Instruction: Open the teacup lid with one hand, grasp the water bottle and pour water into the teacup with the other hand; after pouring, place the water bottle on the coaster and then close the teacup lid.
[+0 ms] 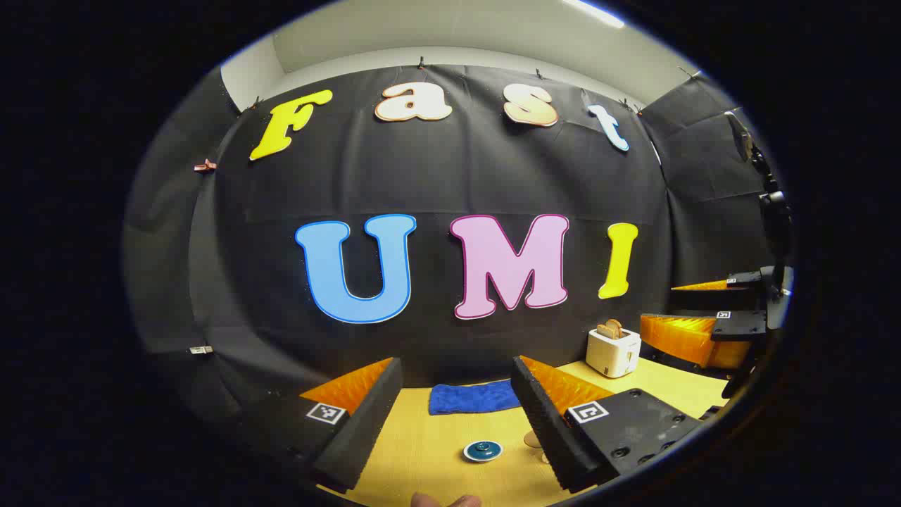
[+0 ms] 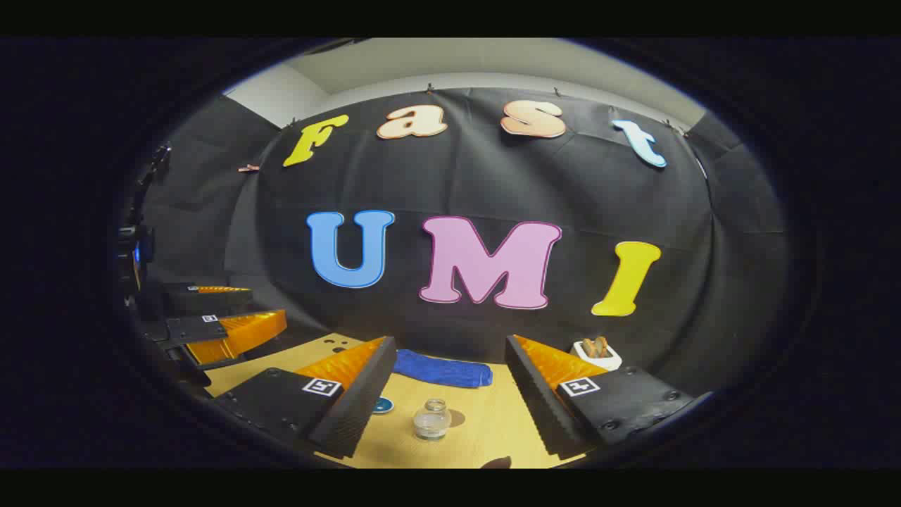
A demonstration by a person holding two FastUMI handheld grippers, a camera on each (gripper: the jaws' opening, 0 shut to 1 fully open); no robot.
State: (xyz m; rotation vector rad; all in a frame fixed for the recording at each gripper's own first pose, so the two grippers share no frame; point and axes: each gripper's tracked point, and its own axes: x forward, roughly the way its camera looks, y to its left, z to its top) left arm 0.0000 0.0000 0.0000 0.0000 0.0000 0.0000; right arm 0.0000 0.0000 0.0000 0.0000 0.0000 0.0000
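Left gripper view: the left gripper [image 1: 450, 415] holds its fingers wide and empty above the teacup lid [image 1: 483, 451] on the surface [image 1: 422, 451]. Right gripper view: the right gripper [image 2: 447, 405], fingers wide, hovers over the water bottle [image 2: 431, 419], near a blue cloth [image 2: 443, 370].

One bottle [image 2: 431, 418], one toaster [image 1: 613, 351], one towel [image 1: 471, 398]

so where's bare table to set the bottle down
Bare wood lies between the blue cloth and the water bottle, and right of the bottle toward the toaster. It is tighter on the left, by the teacup lid.
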